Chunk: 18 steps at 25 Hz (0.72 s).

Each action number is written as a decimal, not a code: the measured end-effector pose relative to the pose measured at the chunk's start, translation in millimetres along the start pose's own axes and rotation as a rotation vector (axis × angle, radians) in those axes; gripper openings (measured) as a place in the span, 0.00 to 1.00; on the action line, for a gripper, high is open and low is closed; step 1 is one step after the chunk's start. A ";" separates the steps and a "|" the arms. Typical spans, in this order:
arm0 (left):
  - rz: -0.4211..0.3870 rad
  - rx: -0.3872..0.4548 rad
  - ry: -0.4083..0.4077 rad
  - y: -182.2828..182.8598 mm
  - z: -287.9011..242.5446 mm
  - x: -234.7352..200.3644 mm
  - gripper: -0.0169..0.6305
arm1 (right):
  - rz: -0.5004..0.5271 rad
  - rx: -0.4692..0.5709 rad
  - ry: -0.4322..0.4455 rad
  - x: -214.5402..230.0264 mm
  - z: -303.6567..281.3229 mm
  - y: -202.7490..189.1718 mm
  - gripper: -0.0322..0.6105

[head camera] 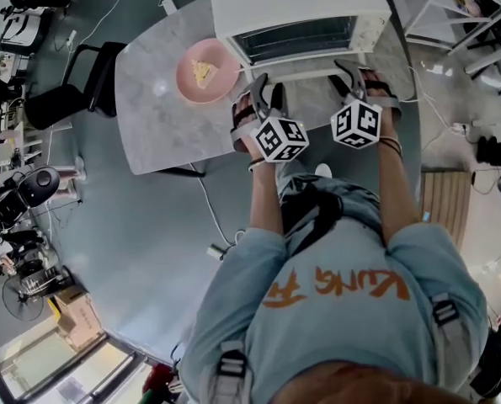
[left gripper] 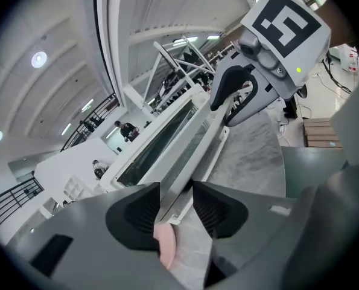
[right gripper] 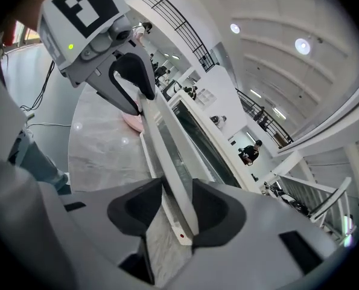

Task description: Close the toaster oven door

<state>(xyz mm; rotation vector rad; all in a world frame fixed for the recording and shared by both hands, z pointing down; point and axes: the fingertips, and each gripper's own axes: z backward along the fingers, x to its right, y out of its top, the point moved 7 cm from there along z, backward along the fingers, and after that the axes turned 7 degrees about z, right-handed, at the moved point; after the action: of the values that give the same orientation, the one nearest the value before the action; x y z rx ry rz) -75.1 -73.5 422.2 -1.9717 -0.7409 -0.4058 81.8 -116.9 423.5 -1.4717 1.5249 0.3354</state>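
**A:** What can't be made out from the head view?

**B:** The toaster oven [head camera: 296, 7] is cut off by the top edge. The food [head camera: 202, 72] on the pink plate [head camera: 223, 84] is too small to name. The left gripper [head camera: 265, 85] and right gripper [head camera: 355, 71], jaws opening around the door [head camera: 305, 68], cover its ends.

**A:** And the left gripper view?

**B:** The plate sits mostly hidden behind the jaws. Distant people [left gripper: 126, 128] are tiny.

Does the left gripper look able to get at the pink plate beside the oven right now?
Probably yes. The left gripper has the toaster oven door between its opening jaws; once it lets go, the pink plate lies close by on the table, with nothing between them.
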 end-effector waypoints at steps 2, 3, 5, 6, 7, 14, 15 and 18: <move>0.015 0.008 0.002 5.4 -5.2 -4.9 0.27 | 0.000 0.008 -0.017 7.8 -4.4 -0.7 0.30; 0.024 0.013 -0.001 7.7 -7.4 -8.0 0.27 | -0.004 0.016 -0.022 11.4 -6.6 -0.8 0.30; 0.036 0.021 -0.008 11.6 -11.6 -12.7 0.28 | -0.011 0.031 -0.031 17.1 -10.8 -2.1 0.30; 0.038 0.025 -0.008 13.4 -13.5 -13.8 0.28 | -0.011 0.036 -0.038 19.2 -12.5 -3.1 0.30; 0.039 0.028 -0.006 15.1 -15.4 -15.2 0.28 | -0.010 0.038 -0.048 21.4 -14.2 -3.4 0.30; 0.051 0.055 0.017 20.9 -26.7 -36.0 0.30 | -0.008 0.053 -0.102 37.5 -28.8 7.8 0.32; 0.052 0.059 0.021 21.9 -28.3 -37.4 0.31 | -0.007 0.055 -0.105 39.4 -30.3 8.0 0.32; 0.055 0.072 0.031 25.5 -34.9 -42.7 0.31 | -0.005 0.060 -0.115 46.3 -36.7 8.6 0.32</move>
<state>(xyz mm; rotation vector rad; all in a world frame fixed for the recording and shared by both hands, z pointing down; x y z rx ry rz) -90.3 -127.3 398.4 -1.9098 -0.6713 -0.3709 66.8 -171.1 403.2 -1.3858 1.4274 0.3625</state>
